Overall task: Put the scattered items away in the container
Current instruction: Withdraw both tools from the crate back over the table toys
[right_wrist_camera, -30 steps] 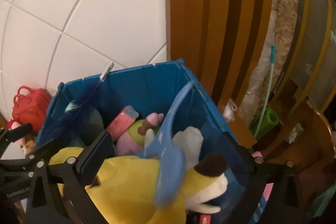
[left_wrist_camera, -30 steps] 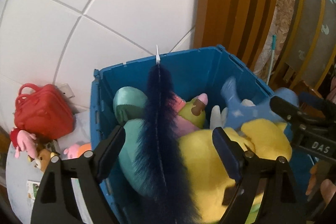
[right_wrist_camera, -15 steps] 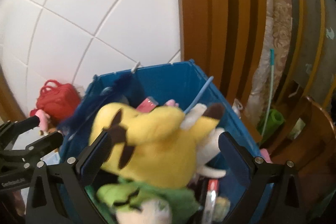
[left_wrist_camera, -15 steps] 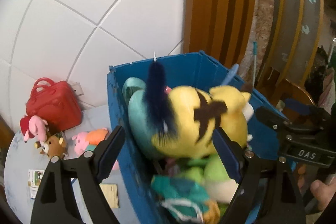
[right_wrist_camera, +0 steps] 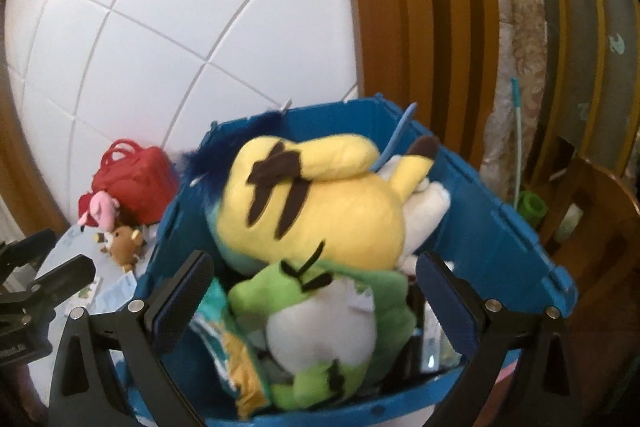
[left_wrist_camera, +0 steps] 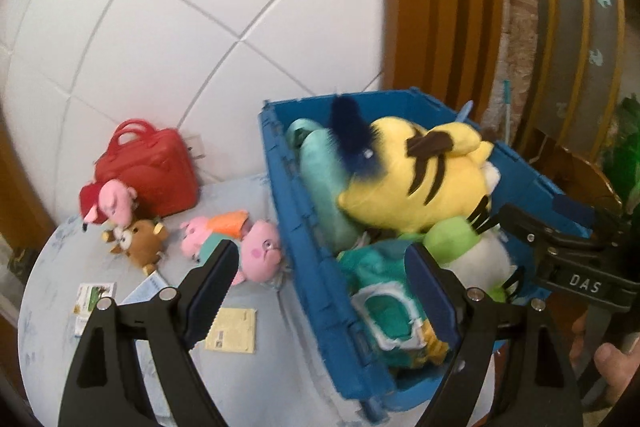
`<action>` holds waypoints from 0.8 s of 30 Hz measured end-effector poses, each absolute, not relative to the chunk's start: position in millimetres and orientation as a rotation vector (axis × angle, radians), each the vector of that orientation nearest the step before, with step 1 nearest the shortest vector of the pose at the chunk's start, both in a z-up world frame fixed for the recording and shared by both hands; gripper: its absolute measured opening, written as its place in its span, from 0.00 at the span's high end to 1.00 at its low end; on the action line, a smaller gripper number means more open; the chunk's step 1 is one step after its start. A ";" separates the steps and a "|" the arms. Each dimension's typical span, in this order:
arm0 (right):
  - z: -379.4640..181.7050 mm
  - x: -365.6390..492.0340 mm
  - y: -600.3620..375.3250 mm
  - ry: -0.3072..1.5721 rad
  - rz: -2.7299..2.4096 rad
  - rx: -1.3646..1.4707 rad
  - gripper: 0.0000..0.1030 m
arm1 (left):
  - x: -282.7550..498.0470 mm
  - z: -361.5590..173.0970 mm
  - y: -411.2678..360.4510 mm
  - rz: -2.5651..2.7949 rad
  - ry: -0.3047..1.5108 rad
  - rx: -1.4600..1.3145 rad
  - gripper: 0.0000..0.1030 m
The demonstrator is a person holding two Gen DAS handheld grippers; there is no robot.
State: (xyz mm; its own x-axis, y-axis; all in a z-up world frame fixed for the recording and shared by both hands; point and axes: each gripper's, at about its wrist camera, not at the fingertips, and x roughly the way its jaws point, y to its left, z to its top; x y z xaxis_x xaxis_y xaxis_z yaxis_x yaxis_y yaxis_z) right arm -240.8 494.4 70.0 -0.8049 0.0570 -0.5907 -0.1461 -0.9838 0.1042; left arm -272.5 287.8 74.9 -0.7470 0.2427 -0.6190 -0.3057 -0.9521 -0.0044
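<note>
Flanking pale table, white-tiled wall

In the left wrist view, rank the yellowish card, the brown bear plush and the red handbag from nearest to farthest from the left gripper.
From the left gripper:
1. Yellowish card, flat on the surface beside its left finger.
2. Brown bear plush, farther back on the left.
3. Red handbag, against the white wall.

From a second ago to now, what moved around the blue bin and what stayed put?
Both grippers, the left gripper and right gripper, have pulled back from the blue bin, both open and empty. The yellow plush now lies on top of the pile, above a green plush. The red bag and the pink plush outside the bin stayed put.
</note>
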 end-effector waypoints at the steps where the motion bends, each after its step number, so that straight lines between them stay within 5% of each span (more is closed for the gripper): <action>1: 67.6 -240.8 491.1 0.219 2.885 -0.946 0.00 | -271.9 70.2 284.0 2.690 0.136 -0.949 0.17; 24: 53.9 -265.6 273.7 0.069 2.979 -0.964 0.00 | -293.3 -10.2 63.3 2.768 0.063 -1.194 0.17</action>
